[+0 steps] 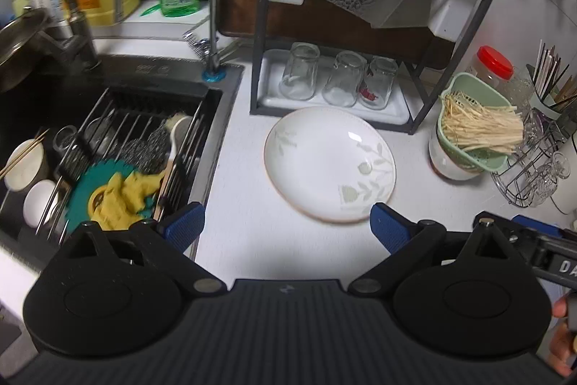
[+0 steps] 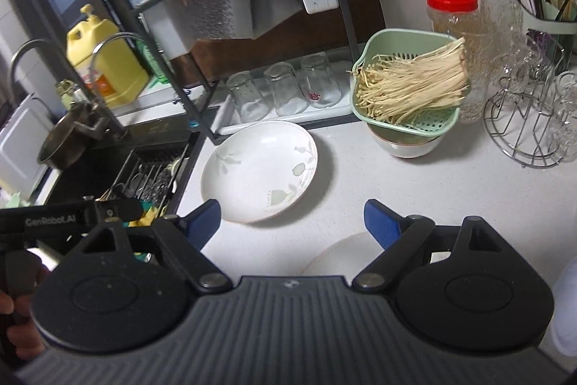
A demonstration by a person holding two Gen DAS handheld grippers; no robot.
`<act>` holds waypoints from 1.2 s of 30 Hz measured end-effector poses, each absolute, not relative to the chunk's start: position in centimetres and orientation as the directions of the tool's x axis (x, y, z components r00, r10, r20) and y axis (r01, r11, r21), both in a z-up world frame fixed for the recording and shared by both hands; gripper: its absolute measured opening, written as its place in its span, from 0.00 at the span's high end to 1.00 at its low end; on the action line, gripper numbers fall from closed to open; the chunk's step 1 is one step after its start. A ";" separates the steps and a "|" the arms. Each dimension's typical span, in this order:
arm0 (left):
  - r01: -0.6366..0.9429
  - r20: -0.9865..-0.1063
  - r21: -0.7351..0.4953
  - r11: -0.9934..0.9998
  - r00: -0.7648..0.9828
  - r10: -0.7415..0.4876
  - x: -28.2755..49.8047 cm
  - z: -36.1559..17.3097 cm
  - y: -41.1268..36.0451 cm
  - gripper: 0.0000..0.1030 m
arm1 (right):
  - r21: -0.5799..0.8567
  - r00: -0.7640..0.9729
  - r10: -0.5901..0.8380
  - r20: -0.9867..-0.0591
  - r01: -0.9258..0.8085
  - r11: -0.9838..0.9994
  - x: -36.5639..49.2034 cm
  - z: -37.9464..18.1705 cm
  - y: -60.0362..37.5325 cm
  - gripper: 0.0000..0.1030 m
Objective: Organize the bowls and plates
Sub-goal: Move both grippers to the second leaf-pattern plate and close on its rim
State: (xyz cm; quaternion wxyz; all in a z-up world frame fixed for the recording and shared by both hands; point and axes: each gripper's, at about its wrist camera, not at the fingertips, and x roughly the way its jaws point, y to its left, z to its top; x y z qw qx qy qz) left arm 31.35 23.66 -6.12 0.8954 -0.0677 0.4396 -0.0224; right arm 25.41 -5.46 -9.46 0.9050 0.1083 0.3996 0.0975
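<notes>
A white plate with pale leaf print (image 1: 330, 165) lies flat on the white counter in front of the dish rack; it also shows in the right wrist view (image 2: 259, 170). My left gripper (image 1: 286, 228) is open and empty, just short of the plate's near edge. My right gripper (image 2: 292, 222) is open and empty, above a second white dish (image 2: 340, 257) whose rim shows between its fingers. A white bowl (image 2: 405, 143) sits under a green colander of enoki mushrooms (image 2: 407, 89).
A dark metal dish rack (image 1: 360, 24) holds three upturned glasses (image 1: 339, 78) on a white tray. The sink (image 1: 108, 139) at left holds a wire rack, scourers, bowls and cloths. A red-lidded jar (image 2: 452, 24), chopstick holder (image 2: 537, 2) and wire glass stand (image 2: 530, 118) crowd the right.
</notes>
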 end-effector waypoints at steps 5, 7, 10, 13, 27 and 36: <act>0.008 -0.804 -0.160 0.987 0.579 -0.135 35.2 -7.6 25.2 0.03 | 0.275 0.636 0.232 -0.736 -0.033 0.961 28.1 -10.7 -4.0 0.15; 0.013 -0.814 -0.174 0.985 0.560 -0.151 36.7 -8.3 25.7 0.03 | 0.272 0.627 0.218 -0.748 -0.010 0.962 29.1 -11.1 -3.6 0.15; 0.023 -0.825 -0.193 0.981 0.537 -0.175 38.6 -9.5 26.2 0.03 | 0.263 0.612 0.199 -0.765 0.015 0.965 30.6 -11.6 -3.1 0.15; 0.034 -0.847 -0.185 0.982 0.501 -0.177 40.6 -11.1 26.3 0.03 | 0.252 0.590 0.180 -0.787 0.042 0.967 32.0 -12.5 -2.7 0.16; 0.086 -0.877 -0.235 0.968 0.410 -0.249 47.7 -15.9 26.1 0.07 | 0.211 0.481 0.126 -0.868 0.126 0.969 37.9 -16.5 -1.7 0.40; 0.107 -0.884 -0.278 0.954 0.359 -0.298 50.2 -18.3 27.0 0.51 | 0.178 0.416 0.106 -0.903 0.138 0.974 40.6 -18.9 -1.1 0.67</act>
